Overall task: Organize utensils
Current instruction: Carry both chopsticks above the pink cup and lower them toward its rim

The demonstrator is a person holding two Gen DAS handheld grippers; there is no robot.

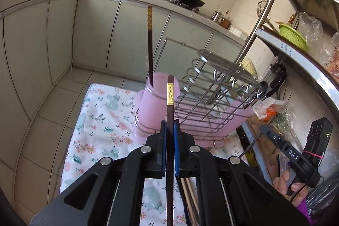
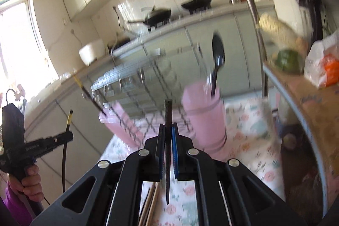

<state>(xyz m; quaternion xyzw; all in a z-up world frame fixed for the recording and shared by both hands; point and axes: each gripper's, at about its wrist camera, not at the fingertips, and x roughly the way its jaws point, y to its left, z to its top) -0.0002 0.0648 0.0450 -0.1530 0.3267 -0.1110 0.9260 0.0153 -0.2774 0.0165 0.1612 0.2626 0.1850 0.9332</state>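
Two black two-finger grippers are in use, each clamped on one dark chopstick. Left gripper [image 1: 169, 130]: blue pads pressed against a dark brown chopstick with a gold band [image 1: 170, 120], long axis running straight ahead between the fingers, banded square end forward and up, toward the pink plastic utensil cup [image 1: 156, 105]. Right gripper [image 2: 168, 132]: fingers closed on a plain dark tapered chopstick [image 2: 168, 120], long axis also along the fingers, blunt end forward, thin tip back over the floral cloth [image 2: 254, 141].

Two pink cups sit in a wire dish rack [image 1: 211, 88] on the cloth. One cup holds one upright gold-patterned chopstick [image 1: 150, 41], leaning slightly; the other pink cup [image 2: 203, 115] holds one black spoon [image 2: 218, 60], bowl up. Several pale wooden chopsticks [image 2: 151, 204] lie under the right gripper; exact count cannot be determined
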